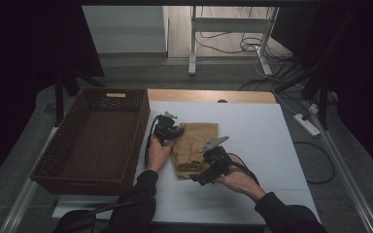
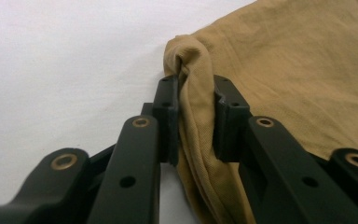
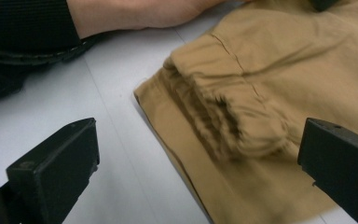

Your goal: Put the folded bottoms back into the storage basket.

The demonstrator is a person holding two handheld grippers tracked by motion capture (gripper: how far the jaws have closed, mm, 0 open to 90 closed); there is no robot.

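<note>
With our left gripper (image 2: 196, 116) pinching a corner of the folded tan cotton garment (image 1: 194, 145), we should lower our wide-open right gripper (image 3: 198, 172) squarely over the bunched near edge before closing.

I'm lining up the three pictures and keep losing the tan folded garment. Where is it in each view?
High view: the tan garment lies mid-table between the two hands, right of the wicker basket.
Left gripper view: upper right, its corner pinched between the jaws.
Right gripper view: centre and right, its gathered band between the open jaws.
Shared landmark: the white table sheet.
</note>
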